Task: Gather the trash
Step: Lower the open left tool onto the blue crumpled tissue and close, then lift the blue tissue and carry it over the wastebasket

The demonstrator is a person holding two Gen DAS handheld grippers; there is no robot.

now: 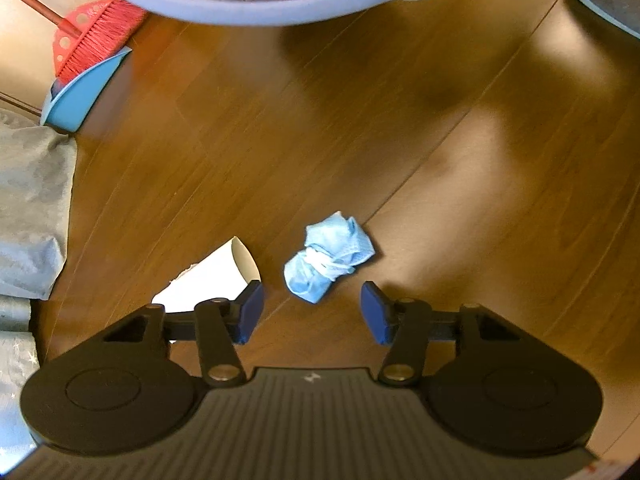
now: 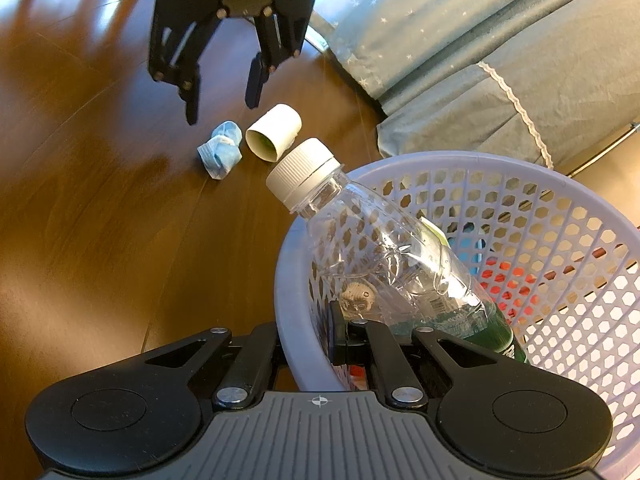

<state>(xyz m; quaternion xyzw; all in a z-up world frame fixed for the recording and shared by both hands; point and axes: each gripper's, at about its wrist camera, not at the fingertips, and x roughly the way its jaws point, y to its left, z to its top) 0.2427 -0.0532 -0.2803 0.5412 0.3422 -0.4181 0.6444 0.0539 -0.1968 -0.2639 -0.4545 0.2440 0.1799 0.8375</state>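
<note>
The left claw (image 1: 312, 312) points down at the wood floor (image 1: 360, 120) with its 2 jaws apart and nothing between the pads. Just ahead of the gap, a little toward its left finger, lies a crumpled blue mask (image 1: 328, 258), clear of both pads. Beside the left finger lies a white tube (image 1: 216, 276), its open end just next to the pad; whether they touch is hard to tell. Far ahead of the claw sits the lilac basket (image 1: 240, 12), and ahead to the left a red broom (image 1: 96, 40) rests in a blue dustpan (image 1: 84, 96). Grey cloth (image 1: 32, 200) lies off to the left.

The right claw (image 2: 308, 344) is clamped on the basket's near rim (image 2: 288, 280), 1 finger inside the wall and 1 outside. A clear bottle (image 2: 380, 248) with a white cap (image 2: 300, 168) leans out over that rim just ahead of it. Farther ahead, the mask and tube lie on the floor under the left claw.
</note>
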